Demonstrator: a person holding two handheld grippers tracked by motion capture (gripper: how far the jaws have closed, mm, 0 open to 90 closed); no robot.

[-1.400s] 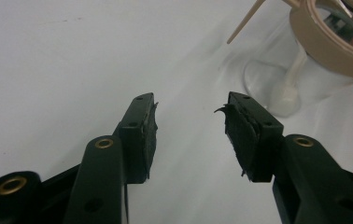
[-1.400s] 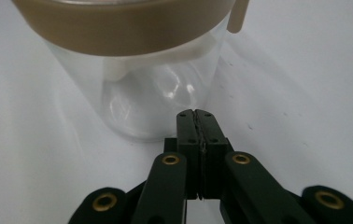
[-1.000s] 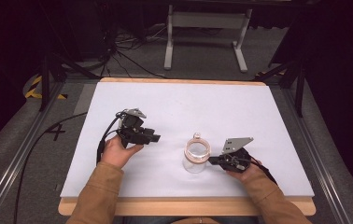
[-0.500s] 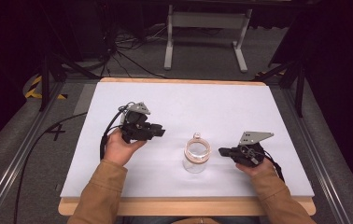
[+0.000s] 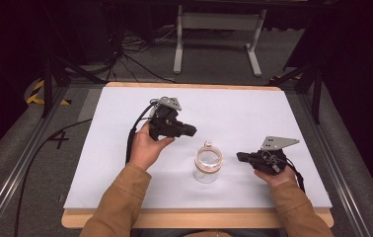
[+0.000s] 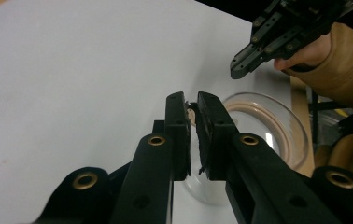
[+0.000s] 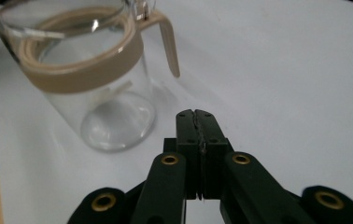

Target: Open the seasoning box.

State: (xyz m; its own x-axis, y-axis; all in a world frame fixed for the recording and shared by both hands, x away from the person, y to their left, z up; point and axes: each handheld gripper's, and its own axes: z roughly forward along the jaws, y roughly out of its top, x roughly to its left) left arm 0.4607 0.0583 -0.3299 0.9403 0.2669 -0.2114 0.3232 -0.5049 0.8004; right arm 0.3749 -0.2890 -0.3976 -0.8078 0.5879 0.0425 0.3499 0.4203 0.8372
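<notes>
A: Worktop (image 5: 125,148), white: what stands on it?
B: One glass jar (image 5: 207,166) with a tan collar, upright, between both tongs, touching neither.
A: Tongs?
B: Left tongs (image 5: 190,131) have just been closing, nearly together, nothing clamped (raised beyond the jar); right tongs (image 5: 240,157) together, empty.
A: Jar contents?
B: Cannot tell.

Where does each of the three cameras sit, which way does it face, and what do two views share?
High view: above the person's side, looking forward and down on the white table; both forearms, left gripper, right gripper.
Left gripper view: rides the left gripper, jaws nearly closed, looking toward the glass jar and the right gripper.
Right gripper view: rides the right gripper, jaws shut, facing the jar.
All three share the jar.
</notes>
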